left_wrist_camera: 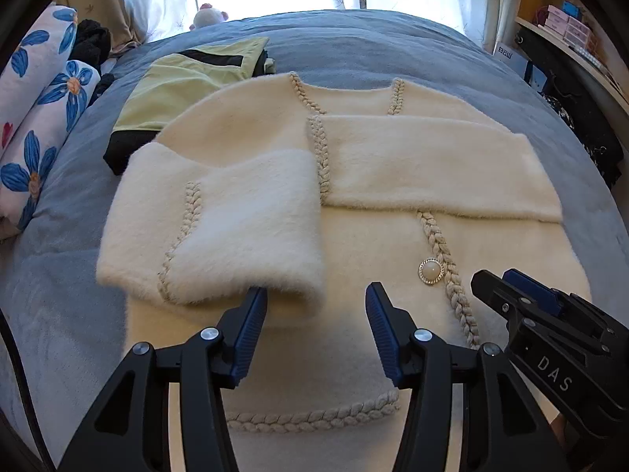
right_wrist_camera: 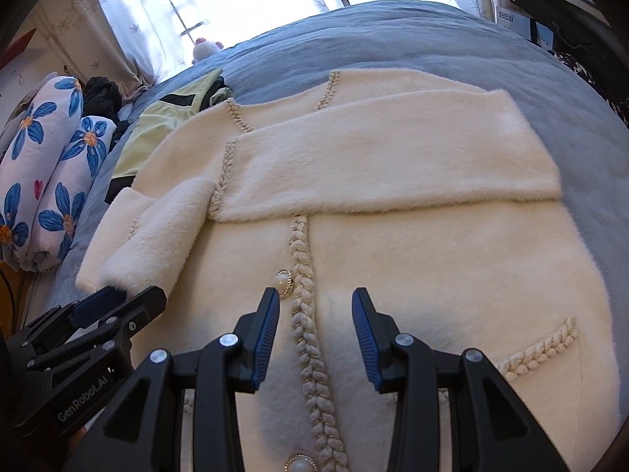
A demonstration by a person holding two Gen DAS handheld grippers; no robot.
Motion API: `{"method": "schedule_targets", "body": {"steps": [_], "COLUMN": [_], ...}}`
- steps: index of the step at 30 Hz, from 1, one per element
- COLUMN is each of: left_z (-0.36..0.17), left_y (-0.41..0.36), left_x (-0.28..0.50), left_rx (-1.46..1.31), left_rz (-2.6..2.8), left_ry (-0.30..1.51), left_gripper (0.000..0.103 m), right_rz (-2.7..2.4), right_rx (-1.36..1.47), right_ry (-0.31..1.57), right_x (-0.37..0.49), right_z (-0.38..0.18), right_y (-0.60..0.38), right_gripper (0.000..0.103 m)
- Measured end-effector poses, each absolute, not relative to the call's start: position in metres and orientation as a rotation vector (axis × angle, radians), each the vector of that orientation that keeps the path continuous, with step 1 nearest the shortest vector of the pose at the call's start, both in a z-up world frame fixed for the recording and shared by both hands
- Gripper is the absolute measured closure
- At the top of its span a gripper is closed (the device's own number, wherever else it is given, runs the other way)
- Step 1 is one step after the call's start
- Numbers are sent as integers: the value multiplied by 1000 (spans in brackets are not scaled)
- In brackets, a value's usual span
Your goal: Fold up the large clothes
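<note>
Cream, fluffy knit covers most of both views: a large cardigan [left_wrist_camera: 354, 181] with braided trim lies front-up on a blue-grey bedspread [left_wrist_camera: 373, 43]. Judging by how it lies, the fold is partly done. In the left wrist view, the sleeve at three o'clock [left_wrist_camera: 432, 165] is already laid flat across the chest, its cuff at the centre placket. The sleeve at nine o'clock [left_wrist_camera: 220, 228] is also brought inward, but sits bulky and doubled, its cuff end lifted just at the left gripper [left_wrist_camera: 316, 305].

That gripper's jaws stand apart; the left pad touches or nearly touches the cuff's edge, yet nothing is pinched between them. The right gripper [right_wrist_camera: 316, 306] hovers over the placket near a pearl button [right_wrist_camera: 284, 283], jaws likewise spread and empty.

What seems left: flatten the bulky sleeve, then bring the hem, out of sight at six o'clock, up toward the collar at twelve o'clock, and probably fold once more. A green-and-black garment [left_wrist_camera: 177, 90] at eleven o'clock already lies folded beyond the cardigan, partly tucked under its shoulder; flowered pillows [left_wrist_camera: 43, 90] sit at nine o'clock.
</note>
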State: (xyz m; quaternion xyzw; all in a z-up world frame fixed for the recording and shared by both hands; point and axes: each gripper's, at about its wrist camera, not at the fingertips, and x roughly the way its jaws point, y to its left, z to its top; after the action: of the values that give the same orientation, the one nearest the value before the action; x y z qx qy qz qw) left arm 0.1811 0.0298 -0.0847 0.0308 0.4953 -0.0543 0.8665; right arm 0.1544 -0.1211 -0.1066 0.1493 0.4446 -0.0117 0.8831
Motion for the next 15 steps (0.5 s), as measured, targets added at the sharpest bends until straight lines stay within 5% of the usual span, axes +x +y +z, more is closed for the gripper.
{"method": "schedule_targets", "body": {"steps": [4, 15], "left_z": [-79, -65], "left_y": [38, 72], "left_x": [174, 154], "left_rx": [65, 42], "left_rz": [-89, -29], "left_ry": [1023, 995], "left_gripper": [38, 36], "right_rz": [-16, 58], "right_rx": [296, 216], "right_ry": [917, 904], "right_x": [152, 151], "right_z": [-101, -85], "right_y": [-115, -82], "right_gripper": [64, 64]}}
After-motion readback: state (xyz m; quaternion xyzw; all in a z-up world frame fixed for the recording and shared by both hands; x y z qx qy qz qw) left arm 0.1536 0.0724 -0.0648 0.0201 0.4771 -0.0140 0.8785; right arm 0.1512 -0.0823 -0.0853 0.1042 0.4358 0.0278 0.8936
